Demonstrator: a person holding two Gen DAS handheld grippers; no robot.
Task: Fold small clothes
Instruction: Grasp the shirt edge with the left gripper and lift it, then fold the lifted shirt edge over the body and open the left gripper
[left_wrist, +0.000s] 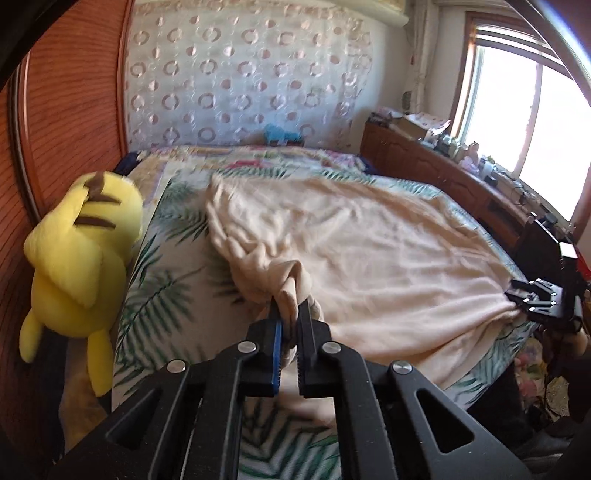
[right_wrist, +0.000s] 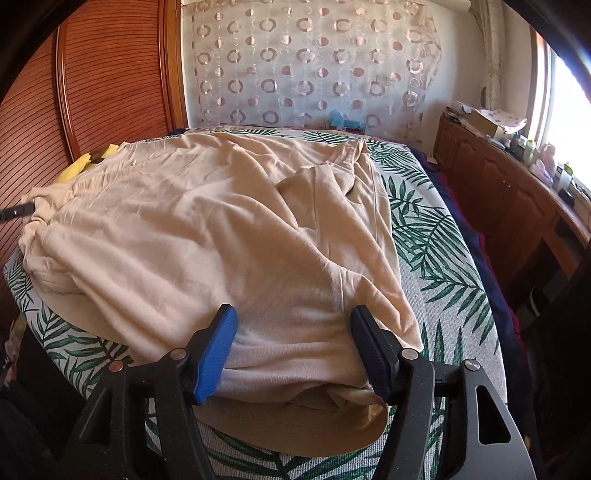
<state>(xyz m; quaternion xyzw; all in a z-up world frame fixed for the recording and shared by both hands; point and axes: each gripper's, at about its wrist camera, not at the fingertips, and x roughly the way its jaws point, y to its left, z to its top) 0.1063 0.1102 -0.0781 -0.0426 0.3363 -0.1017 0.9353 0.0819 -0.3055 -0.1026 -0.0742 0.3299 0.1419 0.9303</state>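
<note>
Beige garment (left_wrist: 369, 236) on a leaf-print bed (right_wrist: 436, 236) — left claw (left_wrist: 288, 314) clamped on a bunched corner, right claw (right_wrist: 293, 325) spread apart, astride its hem.

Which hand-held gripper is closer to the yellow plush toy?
Left. The left hand-held gripper pinches the beige garment on the bed side where the yellow plush toy sits. The right hand-held gripper is at the garment's opposite corner, farther away.

- The right gripper (right_wrist: 291, 347) stands with its jaws wide apart, the near hem of a beige garment (right_wrist: 221, 221) lying between them.
- The garment spreads ahead of the gripper over a palm-leaf bed cover (right_wrist: 436, 236).
</note>
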